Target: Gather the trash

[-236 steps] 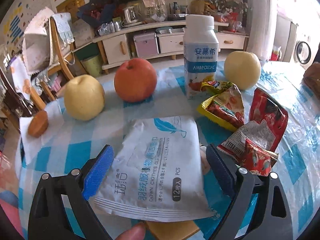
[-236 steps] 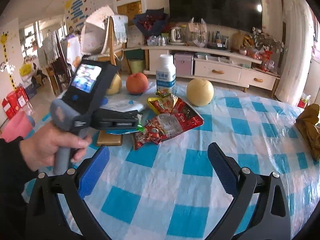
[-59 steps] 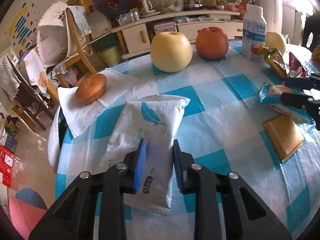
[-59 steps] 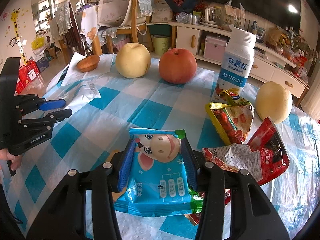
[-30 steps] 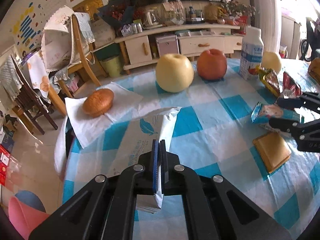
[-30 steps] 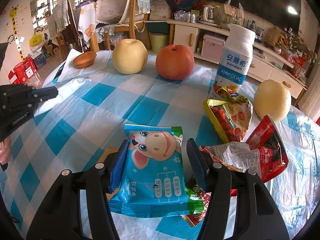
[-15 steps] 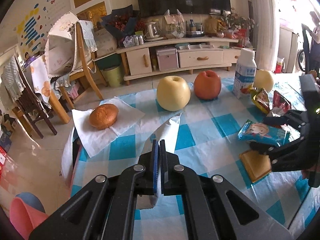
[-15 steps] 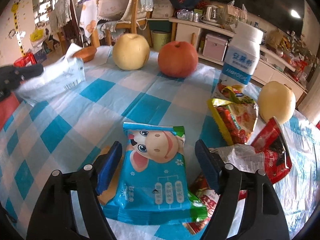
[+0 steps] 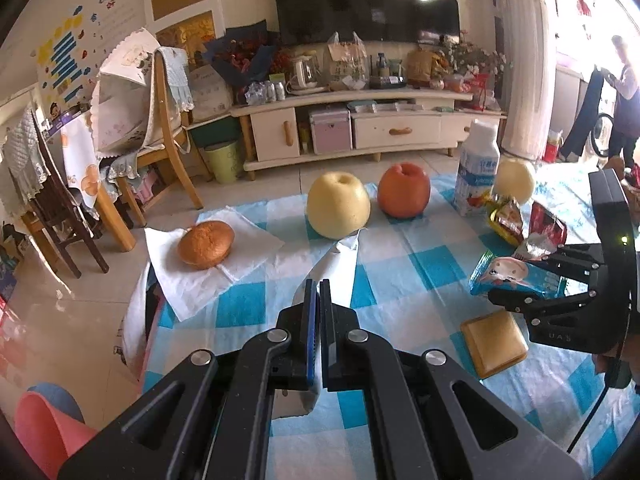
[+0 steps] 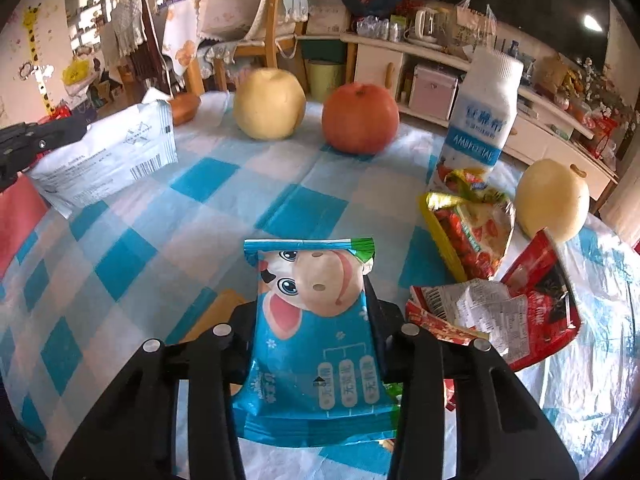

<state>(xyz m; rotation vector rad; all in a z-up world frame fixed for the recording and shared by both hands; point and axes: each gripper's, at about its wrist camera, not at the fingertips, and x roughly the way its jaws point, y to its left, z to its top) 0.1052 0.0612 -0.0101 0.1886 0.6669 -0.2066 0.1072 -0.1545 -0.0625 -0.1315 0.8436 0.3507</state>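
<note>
Both wrappers pinched, lift-off underway!

Left gripper (image 9: 319, 320) clamps the white wipes packet (image 10: 104, 160) clear of the table (image 9: 420, 280); right gripper (image 10: 316, 340) has just closed on the blue snack wrapper (image 10: 316, 320) (pads squeezing its sides). Next, I'd judge: raise it, find a bin.

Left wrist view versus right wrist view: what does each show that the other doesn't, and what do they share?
Only the left wrist view: the brown bun whole on its napkin, and the tan square pad in full. Only the right wrist view: the printed back of the white pouch held by the left tool. Both: the blue cartoon packet between the right tool fingers, yellow pear, red apple, milk bottle.
</note>
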